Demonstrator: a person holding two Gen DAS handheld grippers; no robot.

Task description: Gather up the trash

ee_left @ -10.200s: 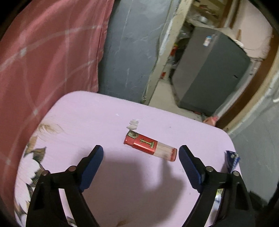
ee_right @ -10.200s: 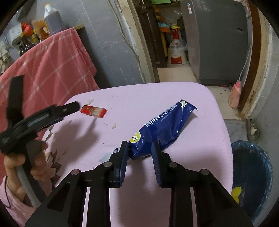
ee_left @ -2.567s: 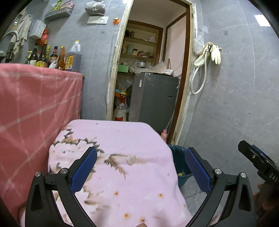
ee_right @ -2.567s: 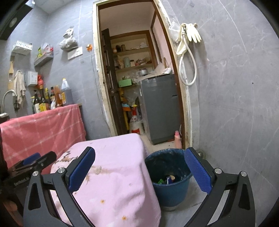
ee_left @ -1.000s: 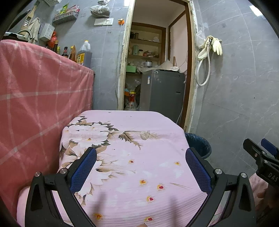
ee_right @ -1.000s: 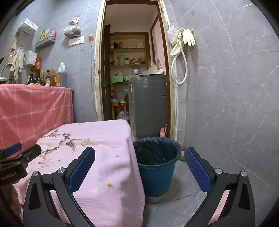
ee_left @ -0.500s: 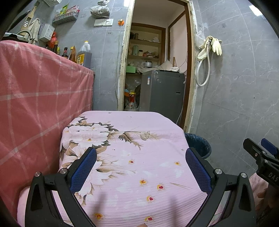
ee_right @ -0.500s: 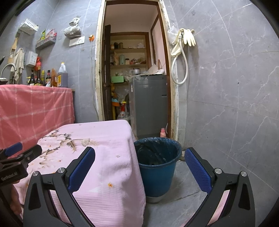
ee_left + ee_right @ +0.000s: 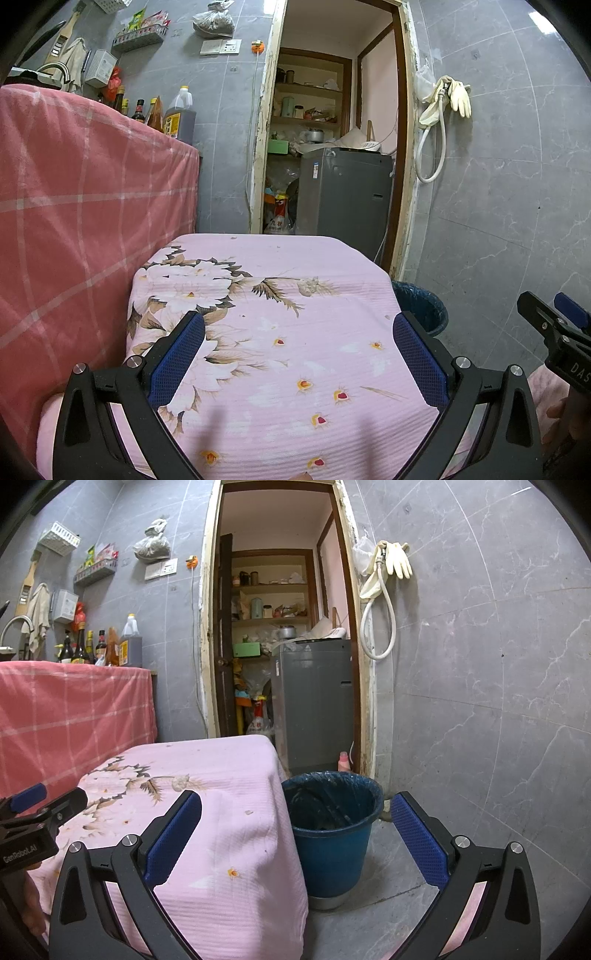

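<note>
My left gripper (image 9: 297, 349) is open and empty, held above the near part of the table with the pink flowered cloth (image 9: 258, 295). My right gripper (image 9: 295, 827) is open and empty, held back from the table's right corner and facing the blue trash bucket (image 9: 332, 834) on the floor. The bucket has a dark liner; its contents are not visible. Its rim also shows in the left wrist view (image 9: 421, 304). A small pale scrap (image 9: 248, 812) lies on the cloth near the table's right edge. No wrapper or red lighter shows on the table.
A counter draped in red checked cloth (image 9: 74, 206) stands left of the table, with bottles (image 9: 103, 646) on top. Behind the table an open doorway leads to a grey appliance (image 9: 314, 701) and shelves. Grey tiled wall and bare floor (image 9: 388, 904) are on the right.
Since ten seconds ago the blue wrapper and red lighter are gone from the table and both grippers have pulled back, open. Over the last second almost nothing has moved.
</note>
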